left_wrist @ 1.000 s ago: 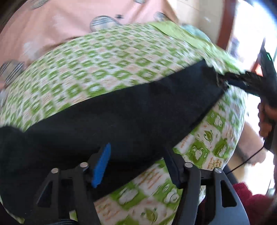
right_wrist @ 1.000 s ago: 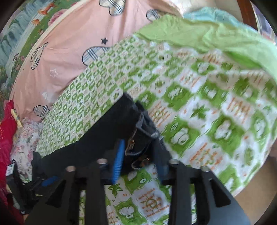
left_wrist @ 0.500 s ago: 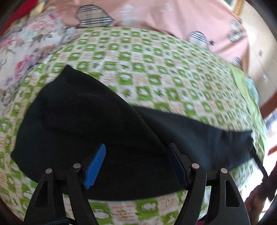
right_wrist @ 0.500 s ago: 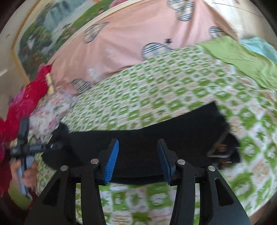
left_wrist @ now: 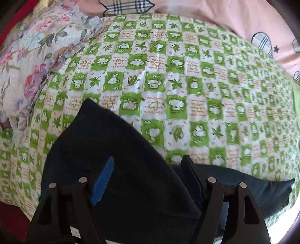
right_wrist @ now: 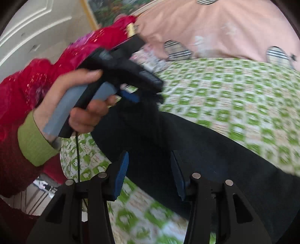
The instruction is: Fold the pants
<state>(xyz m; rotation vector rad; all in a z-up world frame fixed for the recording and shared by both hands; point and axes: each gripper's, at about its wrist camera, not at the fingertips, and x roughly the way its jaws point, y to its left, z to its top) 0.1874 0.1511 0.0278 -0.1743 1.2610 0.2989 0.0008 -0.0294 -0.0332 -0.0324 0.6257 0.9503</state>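
Note:
Black pants [left_wrist: 120,155] lie folded lengthwise on a green-and-white checked bedspread [left_wrist: 168,75], one end rising toward the upper left, the rest running right under a folded edge. My left gripper [left_wrist: 148,180] is open and empty just above the pants' left end. In the right wrist view the pants [right_wrist: 196,148] stretch from centre to lower right. My right gripper [right_wrist: 150,174] is open and empty over them. The left gripper also shows there [right_wrist: 138,93], held by a hand in a red sleeve, over the pants' far end.
A floral pillow [left_wrist: 28,56] lies at the bed's left end. A pink quilt with plaid hearts [left_wrist: 225,18] covers the far side. A white door and a framed picture [right_wrist: 105,13] stand behind. The bed edge and floor [right_wrist: 41,195] are at lower left.
Both grippers let go of the pants, which now lie on the bed. The right gripper swung left toward the left hand. The left gripper tilted down over the pants' left end.

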